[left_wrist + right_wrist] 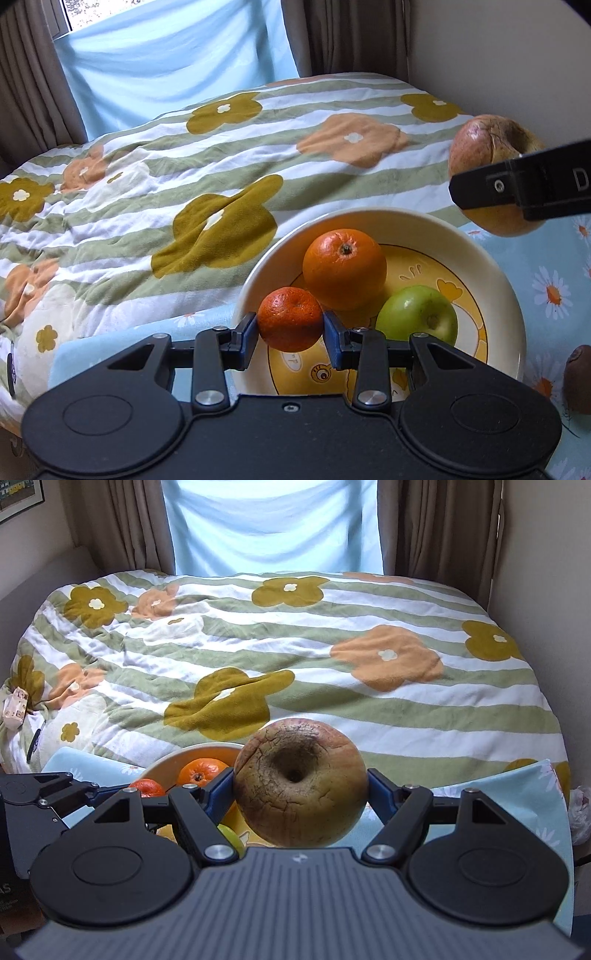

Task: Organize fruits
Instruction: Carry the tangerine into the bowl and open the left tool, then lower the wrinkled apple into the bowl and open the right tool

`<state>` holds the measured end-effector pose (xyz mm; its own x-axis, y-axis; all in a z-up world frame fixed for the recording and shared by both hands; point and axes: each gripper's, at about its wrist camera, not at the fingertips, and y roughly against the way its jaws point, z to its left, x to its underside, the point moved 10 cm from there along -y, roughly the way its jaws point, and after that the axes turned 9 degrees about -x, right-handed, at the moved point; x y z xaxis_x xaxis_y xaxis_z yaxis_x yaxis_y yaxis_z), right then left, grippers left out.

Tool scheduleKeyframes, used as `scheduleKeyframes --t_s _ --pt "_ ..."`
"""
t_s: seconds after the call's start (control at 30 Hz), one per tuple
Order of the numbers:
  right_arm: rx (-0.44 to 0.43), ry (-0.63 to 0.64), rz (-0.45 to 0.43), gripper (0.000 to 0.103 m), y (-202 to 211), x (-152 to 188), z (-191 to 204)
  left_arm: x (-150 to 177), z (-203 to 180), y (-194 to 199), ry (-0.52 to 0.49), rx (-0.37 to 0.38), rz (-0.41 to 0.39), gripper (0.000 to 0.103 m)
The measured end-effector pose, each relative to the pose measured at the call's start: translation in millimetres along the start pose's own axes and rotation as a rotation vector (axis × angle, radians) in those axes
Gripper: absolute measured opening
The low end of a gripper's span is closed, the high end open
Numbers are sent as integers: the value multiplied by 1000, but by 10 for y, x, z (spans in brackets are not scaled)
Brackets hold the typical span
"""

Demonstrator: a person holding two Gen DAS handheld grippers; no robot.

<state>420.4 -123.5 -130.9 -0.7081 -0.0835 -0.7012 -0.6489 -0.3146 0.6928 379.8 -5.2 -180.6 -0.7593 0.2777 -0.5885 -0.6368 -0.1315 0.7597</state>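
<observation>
My left gripper (290,326) is shut on a small tangerine (290,319), held just above the near left part of a cream and yellow bowl (491,273). A large orange (344,268) and a green apple (417,314) lie in the bowl. My right gripper (300,788) is shut on a brownish, cracked apple (300,786), held in the air right of the bowl; it also shows in the left wrist view (480,147). The bowl (173,760), the orange (201,771) and the tangerine (147,788) show at the lower left of the right wrist view.
The bowl stands on a light blue daisy-print cloth (554,295). A dark brown fruit (580,380) lies on the cloth right of the bowl. A bed with a striped flower quilt (295,657) lies beyond, with curtains (110,520) and a wall behind.
</observation>
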Motion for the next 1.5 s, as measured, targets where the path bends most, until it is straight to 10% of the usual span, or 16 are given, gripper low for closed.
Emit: scheduleKeyframes --t_s 0.2,0.4,1.5 --pt "3 -4 13 90 -40 7 4 13 -31 -67 -13 12 16 44" --pt "0 -7 14 90 -51 4 16 -38 27 70 -9 2 -32 97" --pt "-75 34 40 90 -430 255 193 204 477 496 227 24 -69 98"
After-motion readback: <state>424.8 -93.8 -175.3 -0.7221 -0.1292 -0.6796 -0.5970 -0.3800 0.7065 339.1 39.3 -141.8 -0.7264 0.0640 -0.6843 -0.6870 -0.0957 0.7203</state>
